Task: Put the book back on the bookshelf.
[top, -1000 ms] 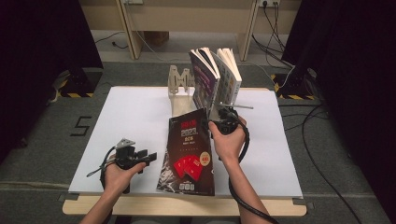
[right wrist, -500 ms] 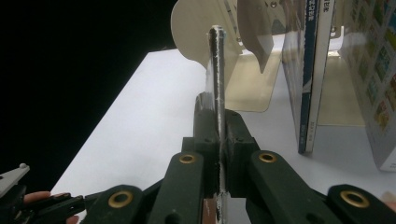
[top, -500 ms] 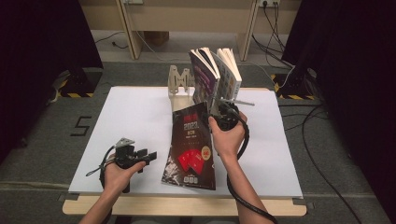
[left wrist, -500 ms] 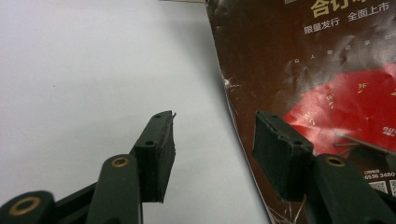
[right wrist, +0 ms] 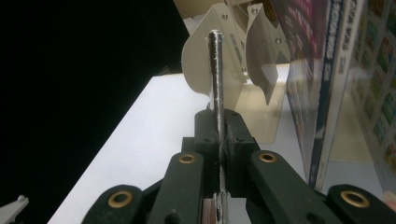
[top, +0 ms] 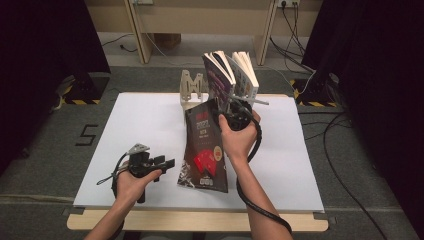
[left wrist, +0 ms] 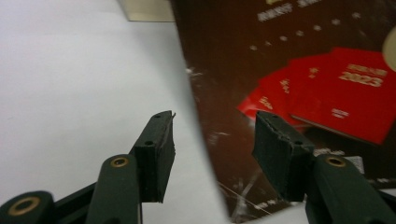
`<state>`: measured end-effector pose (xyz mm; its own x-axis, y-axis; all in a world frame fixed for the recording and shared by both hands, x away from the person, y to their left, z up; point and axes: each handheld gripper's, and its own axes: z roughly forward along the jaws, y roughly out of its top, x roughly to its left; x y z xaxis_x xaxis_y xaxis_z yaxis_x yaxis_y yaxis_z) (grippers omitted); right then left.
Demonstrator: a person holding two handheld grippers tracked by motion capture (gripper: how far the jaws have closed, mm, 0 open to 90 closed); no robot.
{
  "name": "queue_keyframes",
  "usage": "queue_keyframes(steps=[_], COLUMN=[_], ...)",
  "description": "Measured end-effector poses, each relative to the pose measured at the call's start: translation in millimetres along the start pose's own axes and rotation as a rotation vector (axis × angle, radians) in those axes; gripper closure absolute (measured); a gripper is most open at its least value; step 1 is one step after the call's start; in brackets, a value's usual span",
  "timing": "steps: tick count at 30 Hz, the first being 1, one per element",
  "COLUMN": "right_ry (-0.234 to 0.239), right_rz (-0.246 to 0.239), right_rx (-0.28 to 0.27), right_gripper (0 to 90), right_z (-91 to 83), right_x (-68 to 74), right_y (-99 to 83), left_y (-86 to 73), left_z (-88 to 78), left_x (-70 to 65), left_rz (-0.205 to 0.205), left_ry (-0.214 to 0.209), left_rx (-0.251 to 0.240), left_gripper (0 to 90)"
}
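A dark book (top: pixel 205 150) with red booklets printed on its cover leans steeply, its bottom edge on the white table (top: pixel 145 120). My right gripper (top: pixel 227 112) is shut on the book's top edge, in front of the rack. In the right gripper view the thin edge of the book (right wrist: pixel 215 70) runs up from between the closed jaws of the right gripper (right wrist: pixel 218 135). My left gripper (top: pixel 167 162) rests low at the front left, open, pointing at the book. In the left gripper view the left gripper (left wrist: pixel 212 140) has nothing between its pads, and the book's cover (left wrist: pixel 303 70) lies just beyond.
A pale wooden book rack (top: pixel 190 87) stands at the back of the table, with two upright books (top: pixel 230 75) leaning in it right behind my right hand. In the right gripper view the rack's dividers (right wrist: pixel 233 51) and those books (right wrist: pixel 322 70) are close ahead.
The right gripper has lifted the dark book's top edge higher, so the book now leans more steeply. The left gripper has stayed where it was.
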<state>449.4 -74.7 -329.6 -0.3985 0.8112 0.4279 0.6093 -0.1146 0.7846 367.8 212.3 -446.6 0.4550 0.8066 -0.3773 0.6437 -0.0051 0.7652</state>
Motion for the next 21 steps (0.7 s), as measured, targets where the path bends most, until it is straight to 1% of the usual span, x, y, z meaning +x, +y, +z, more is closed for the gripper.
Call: queue_keyframes(steps=[4, 6, 9, 11, 15, 16, 18, 19, 21], right_ry=[-0.005, -0.008, -0.012, -0.015, -0.026, -0.03, -0.03, -0.035, -0.035], right_rz=[-0.008, -0.011, -0.013, -0.017, -0.017, -0.022, -0.017, -0.016, -0.012], right_rx=[-0.02, -0.032, -0.045, -0.051, -0.07, -0.076, -0.083, -0.087, -0.093], right_gripper=[86.4, 86.4, 86.1, 86.0, 86.0, 85.8, 85.5, 85.4, 85.2], right_z=[4.2, 6.1, 8.6, 9.9, 11.6, 12.1, 13.7, 14.6, 16.1], right_x=[4.9, 7.5, 10.6, 11.7, 13.0, 13.3, 14.3, 15.1, 16.7], right_y=[7.1, 10.9, 15.4, 17.4, 19.4, 19.9, 21.2, 21.8, 23.8], left_y=[8.4, 14.6, 22.7, 26.8, 31.2, 32.5, 35.3, 37.0, 41.6], left_z=[3.7, 4.5, 4.9, 5.0, 6.1, 6.3, 7.3, 8.2, 9.1], left_x=[-8.7, -11.9, -15.1, -16.2, -17.7, -18.9, -22.6, -24.8, -30.3], left_rz=[0.019, 0.031, 0.031, 0.036, 0.029, 0.027, 0.022, 0.028, 0.041], left_ry=[-0.028, -0.038, -0.047, -0.046, -0.05, -0.056, -0.082, -0.096, -0.11], left_rx=[0.008, 0.001, -0.014, -0.021, -0.03, -0.032, -0.038, -0.04, -0.045], left_gripper=[47.2, 47.0, 46.6, 46.4, 45.5, 45.1, 44.6, 44.5, 44.3])
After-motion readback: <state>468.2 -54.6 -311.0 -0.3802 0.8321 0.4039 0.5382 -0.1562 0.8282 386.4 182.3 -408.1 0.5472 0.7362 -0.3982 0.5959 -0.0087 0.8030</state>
